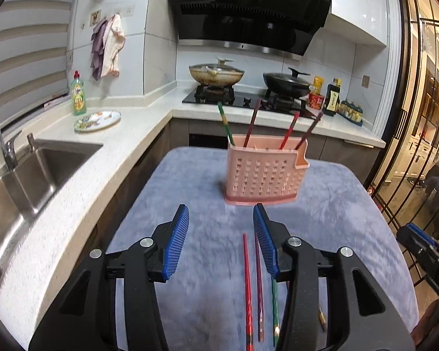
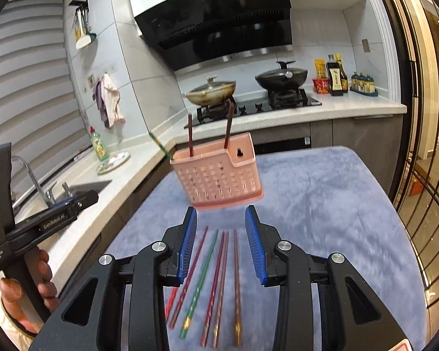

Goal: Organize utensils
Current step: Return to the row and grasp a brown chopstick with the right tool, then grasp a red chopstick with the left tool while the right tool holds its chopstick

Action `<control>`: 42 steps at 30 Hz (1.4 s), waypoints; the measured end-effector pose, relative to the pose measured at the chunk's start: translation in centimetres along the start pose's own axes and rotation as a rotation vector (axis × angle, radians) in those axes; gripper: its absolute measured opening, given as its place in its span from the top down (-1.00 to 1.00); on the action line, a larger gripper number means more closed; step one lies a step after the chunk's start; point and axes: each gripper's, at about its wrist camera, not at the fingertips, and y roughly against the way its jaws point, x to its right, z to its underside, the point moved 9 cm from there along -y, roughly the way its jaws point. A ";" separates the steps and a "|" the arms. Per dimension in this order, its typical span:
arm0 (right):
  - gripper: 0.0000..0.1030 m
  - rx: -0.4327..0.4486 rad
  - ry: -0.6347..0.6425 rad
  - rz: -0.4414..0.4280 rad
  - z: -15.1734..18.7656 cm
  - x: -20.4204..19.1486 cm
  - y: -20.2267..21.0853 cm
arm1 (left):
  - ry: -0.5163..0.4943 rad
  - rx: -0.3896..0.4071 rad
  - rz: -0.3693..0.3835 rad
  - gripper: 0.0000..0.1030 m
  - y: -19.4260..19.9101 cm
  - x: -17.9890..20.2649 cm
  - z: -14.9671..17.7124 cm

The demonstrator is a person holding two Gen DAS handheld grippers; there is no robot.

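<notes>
Both grippers over the blue-grey fleece cloth (image 1: pixel 322 204), neither touching anything

Left gripper (image 1: pixel 221 219): blue ribbed pads apart, nothing between them. Pink perforated utensil caddy (image 1: pixel 263 172) upright on the cloth at 12 o'clock from the tips, slightly right, standing apart from them. Four chopsticks upright in it: green one (image 1: pixel 225 125) leaning out at 11 o'clock, dark red one (image 1: pixel 252 124), red one (image 1: pixel 289 130), dark brown one (image 1: pixel 308 131) leaning toward 1 o'clock

Loose on the cloth under the right-hand finger of that gripper: red chopstick (image 1: pixel 246 286), maroon chopstick (image 1: pixel 259 289), green chopstick (image 1: pixel 275 307) partly hidden behind the finger. Lying roughly 12-to-6 o'clock, side by side

Right gripper (image 2: pixel 221 219): pads apart, clamped on nothing. Caddy (image 2: pixel 219 181) at 12 o'clock, just past the tips, base blurred. Loose chopsticks (image 2: pixel 216 275) fanned on the cloth below the open jaws, running 12 to 6; leftmost ones partly under the left-hand finger. Exact count unclear, at least six

Person's hand (image 2: pixel 29 289) at 8 o'clock in the right wrist view, wrapped on the left gripper's handle. Other gripper's tip at 4 o'clock in the left wrist view

Background: steel sink (image 1: pixel 44 169) at 9 o'clock, patterned plate (image 1: pixel 98 120) and green dish soap bottle (image 1: pixel 78 95) on the counter, two lidded woks (image 1: pixel 216 74) on the hob under the black range hood (image 1: pixel 248 14)
</notes>
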 end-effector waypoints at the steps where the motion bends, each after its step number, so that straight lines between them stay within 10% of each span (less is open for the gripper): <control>1: 0.34 -0.018 -0.002 0.002 1.1 0.1 -0.1 | 0.001 -0.013 -0.001 0.14 0.0 0.0 0.9; 16: 0.34 -0.202 -0.006 0.060 12.5 1.5 -3.1 | 0.000 -0.171 -0.006 0.14 -1.3 0.1 11.3; 42: 0.83 -0.313 -0.020 0.103 16.7 2.5 -6.5 | -0.003 -0.271 0.031 -0.07 -2.4 1.1 16.5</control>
